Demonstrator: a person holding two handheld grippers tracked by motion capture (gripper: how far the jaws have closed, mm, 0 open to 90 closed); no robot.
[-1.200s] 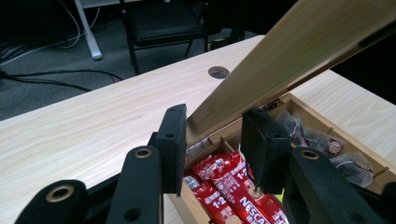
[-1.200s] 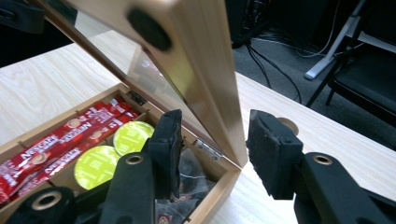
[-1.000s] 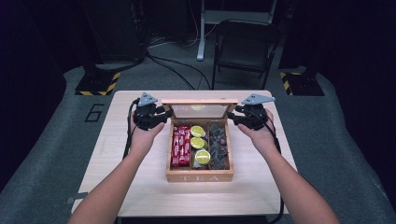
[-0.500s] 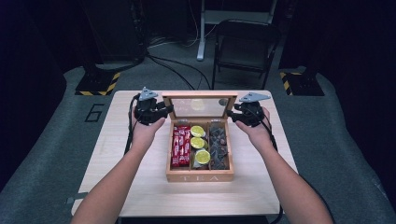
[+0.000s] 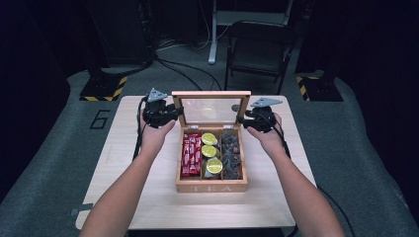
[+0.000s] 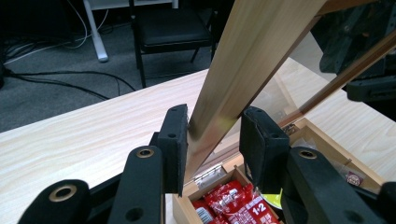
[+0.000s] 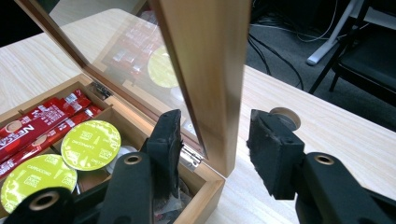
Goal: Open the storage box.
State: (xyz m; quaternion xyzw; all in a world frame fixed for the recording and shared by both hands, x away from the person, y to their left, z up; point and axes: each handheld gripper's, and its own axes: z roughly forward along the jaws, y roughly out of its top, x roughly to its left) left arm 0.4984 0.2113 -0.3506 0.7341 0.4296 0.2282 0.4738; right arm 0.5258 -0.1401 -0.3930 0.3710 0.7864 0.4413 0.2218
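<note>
The wooden tea box [image 5: 211, 185] sits in the middle of the table [image 5: 123, 187], its glass-paned lid [image 5: 211, 109] standing up at the box's far edge, leaning a little.

The person's forearms reach in from the near side of the box, one along each flank, both hands level with the lid. The left gripper [image 5: 170, 114] comes at the lid's left frame edge from the side. In the left gripper view the wooden edge [image 6: 243, 70] runs up between the two black pads; the left pad [image 6: 175, 140] touches the wood, while a slim gap shows at the other pad, so the jaws straddle the frame without squeezing it.

The right gripper [image 5: 243, 120] mirrors it at the lid's right edge. In the right gripper view the frame [image 7: 210, 79] stands between the pads [image 7: 168, 140], with clear air on both sides; the jaws are spread around it, not pinching.

Inside the box, red sachets [image 5: 190, 154] fill the left compartment, lime-topped capsules [image 5: 211, 153] the middle, dark packets [image 5: 231, 154] the right.
</note>
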